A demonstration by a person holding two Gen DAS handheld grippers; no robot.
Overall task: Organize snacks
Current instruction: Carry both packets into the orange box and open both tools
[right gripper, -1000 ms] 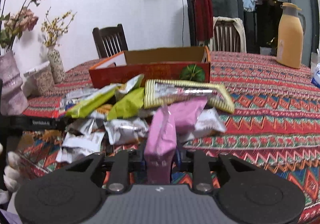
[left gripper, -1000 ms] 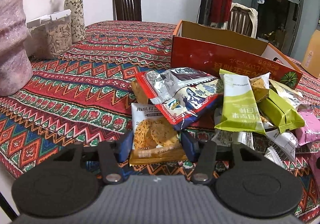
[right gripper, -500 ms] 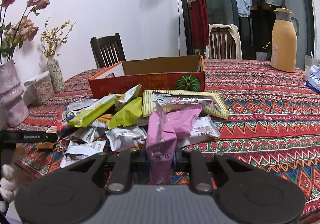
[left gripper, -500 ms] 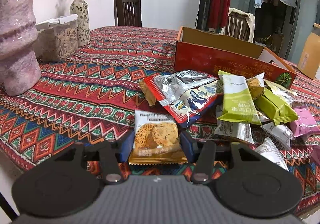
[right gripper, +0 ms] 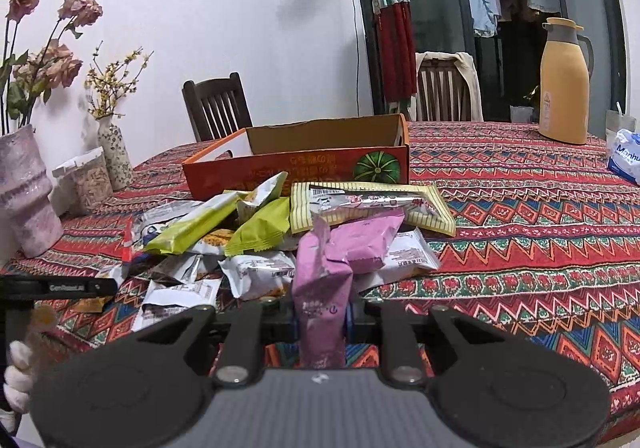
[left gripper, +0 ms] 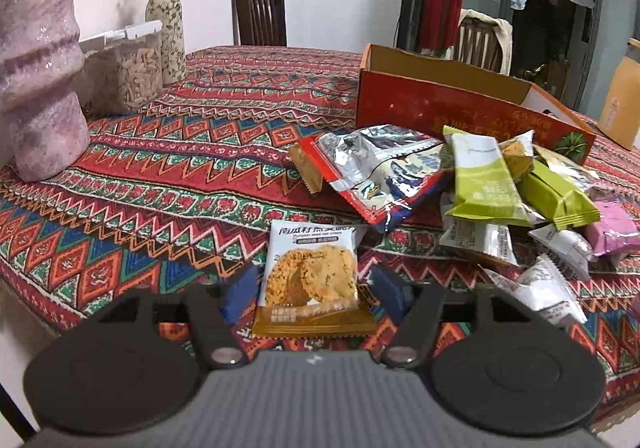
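My left gripper (left gripper: 314, 294) is shut on a cookie packet (left gripper: 310, 280) with a white top and gold bottom, held just above the table's near edge. My right gripper (right gripper: 322, 318) is shut on a pink snack packet (right gripper: 322, 288), held upright. A pile of snack packets lies on the patterned tablecloth: green ones (left gripper: 486, 184), a red-edged silver bag (left gripper: 376, 168), a striped yellow bag (right gripper: 368, 204), another pink one (right gripper: 368, 240). An open orange cardboard box (right gripper: 304, 160) stands behind the pile; it also shows in the left wrist view (left gripper: 460, 104).
A pink vase (left gripper: 38, 76), a clear container of seeds (left gripper: 124, 68) and a flowered vase (left gripper: 164, 32) stand at the left. A yellow thermos jug (right gripper: 564, 84) and a blue-white pack (right gripper: 624, 156) stand at the far right. Chairs stand behind the table.
Both grippers have drawn back and up from the pile, each with its packet. The cookie packet has come free from under the silver bag; the pink packet is held higher.
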